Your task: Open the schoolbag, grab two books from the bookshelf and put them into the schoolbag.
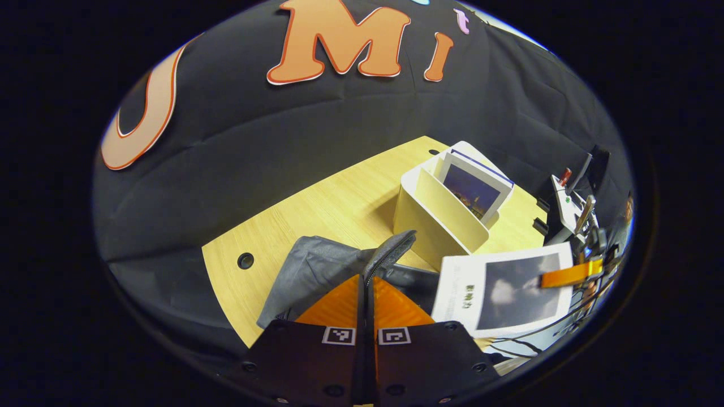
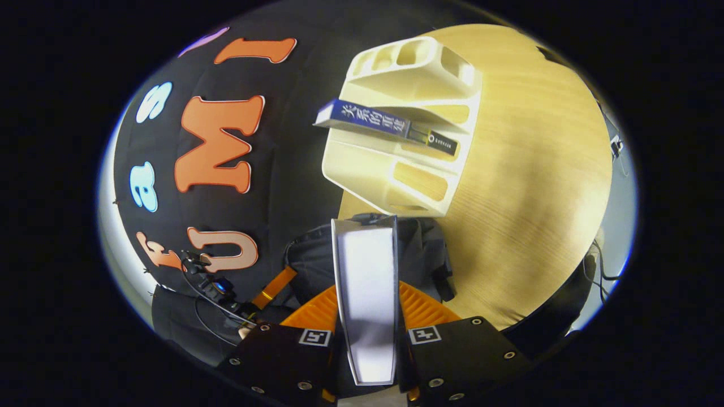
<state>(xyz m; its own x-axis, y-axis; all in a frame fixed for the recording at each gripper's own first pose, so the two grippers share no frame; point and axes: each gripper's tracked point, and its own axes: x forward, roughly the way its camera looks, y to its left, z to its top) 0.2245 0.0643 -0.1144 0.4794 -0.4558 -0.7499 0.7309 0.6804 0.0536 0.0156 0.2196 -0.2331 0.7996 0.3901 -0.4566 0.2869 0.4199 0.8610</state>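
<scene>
**A:** So where are we at? Left gripper has its fingers squeezed nearly together on a strap or flap of the schoolbag, holding it up off the table. Right gripper is clamped on a white book, fingers spread just the thickness of the book, edge pointing forward.

**B:** Yep. In the left gripper view that same book sits out at about 4 o'clock from the bag, hanging over the table edge side, near the bag but not over the mouth as far as I can tell. The bookshelf is at 1 o'clock behind the bag, second book upright in a slot.

**A:** What worries me: I can't actually see how wide the bag is open. If the left only has a strap, lifting it might not spread the opening at all, and the book corner would just jam on fabric.

**B:** Agreed. Also the book's held by one end, so it could swing or slip between the pads when it hits the bag rim. And in the right gripper view the bookshelf is right at 12 o'clock, close past the book's edge. Push forward too far and you bump it, maybe knock the blue book loose.
</scene>
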